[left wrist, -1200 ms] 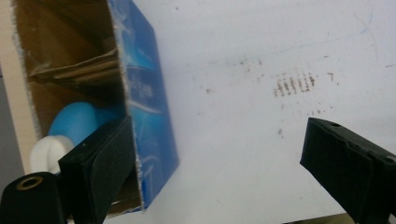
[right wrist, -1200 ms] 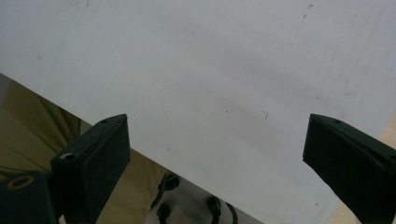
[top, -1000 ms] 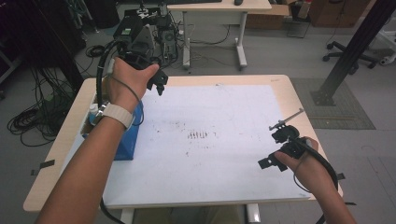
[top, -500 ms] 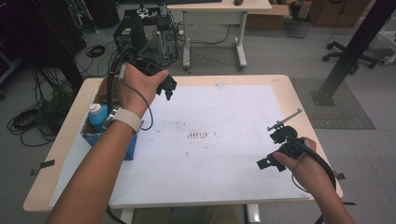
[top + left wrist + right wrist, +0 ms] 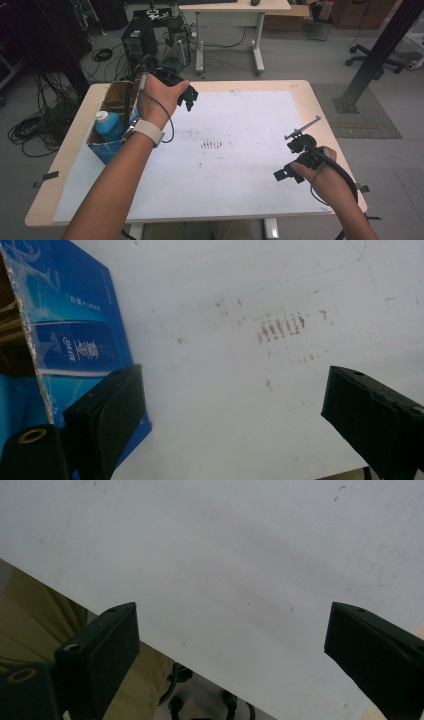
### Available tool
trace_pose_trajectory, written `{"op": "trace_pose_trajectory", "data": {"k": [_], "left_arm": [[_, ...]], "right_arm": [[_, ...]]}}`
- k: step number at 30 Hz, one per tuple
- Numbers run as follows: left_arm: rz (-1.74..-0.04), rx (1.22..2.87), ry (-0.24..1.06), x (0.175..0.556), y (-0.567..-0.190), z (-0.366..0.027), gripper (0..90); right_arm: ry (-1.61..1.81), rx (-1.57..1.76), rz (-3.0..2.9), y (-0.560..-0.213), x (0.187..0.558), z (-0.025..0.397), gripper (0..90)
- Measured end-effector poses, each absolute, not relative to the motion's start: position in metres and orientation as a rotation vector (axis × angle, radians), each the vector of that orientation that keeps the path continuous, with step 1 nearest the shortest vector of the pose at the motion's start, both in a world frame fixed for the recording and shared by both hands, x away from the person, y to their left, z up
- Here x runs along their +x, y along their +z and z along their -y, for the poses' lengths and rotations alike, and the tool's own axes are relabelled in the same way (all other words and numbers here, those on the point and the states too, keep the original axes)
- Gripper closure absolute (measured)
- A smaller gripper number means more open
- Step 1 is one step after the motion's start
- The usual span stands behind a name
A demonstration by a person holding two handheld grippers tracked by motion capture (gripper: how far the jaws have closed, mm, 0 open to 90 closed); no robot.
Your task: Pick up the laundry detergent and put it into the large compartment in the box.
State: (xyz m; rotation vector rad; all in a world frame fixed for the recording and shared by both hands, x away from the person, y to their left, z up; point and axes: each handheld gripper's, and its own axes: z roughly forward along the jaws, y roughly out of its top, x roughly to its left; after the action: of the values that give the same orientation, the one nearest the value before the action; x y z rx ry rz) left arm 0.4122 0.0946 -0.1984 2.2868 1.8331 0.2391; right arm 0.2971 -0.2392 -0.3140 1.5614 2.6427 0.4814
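My left gripper [image 5: 186, 96] hangs over the far left part of the table [image 5: 300, 86], just right of the blue cardboard box [image 5: 107, 150]. Its jaws stand wide apart with nothing between them. In the left gripper view the blue printed side of the box [image 5: 80, 335] sits at the left, close beside my left-hand jaw, and the white sheet [image 5: 240, 390] lies below the gap.

The box stands at the left edge of the table, on the corner of the white sheet [image 5: 240, 175], its top flaps folded open. Inside it, toward the near end, stands a blue bottle with a white cap [image 5: 107, 125].

A patch of small dark smudges [image 5: 214, 145] marks the sheet near the middle, between my two hands; in the left gripper view the smudges [image 5: 280, 327] lie beyond the jaws.

My right gripper [image 5: 292, 157] is low over the near right part of the table, well apart from the box. Its jaws are spread wide and hold nothing; through the right gripper view I see the sheet [image 5: 225, 555] and its near edge beneath them.
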Motion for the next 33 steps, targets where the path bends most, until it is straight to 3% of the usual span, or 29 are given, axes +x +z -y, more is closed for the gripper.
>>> {"op": "trace_pose_trajectory", "data": {"k": [33], "left_arm": [[-1.823, 2.268, 0.231, 0.4096, -0.2062, -0.0957, 10.5]], "right_arm": [[0.49, 1.545, -2.651, -0.3143, 0.297, 0.2336, 7.8]]}}
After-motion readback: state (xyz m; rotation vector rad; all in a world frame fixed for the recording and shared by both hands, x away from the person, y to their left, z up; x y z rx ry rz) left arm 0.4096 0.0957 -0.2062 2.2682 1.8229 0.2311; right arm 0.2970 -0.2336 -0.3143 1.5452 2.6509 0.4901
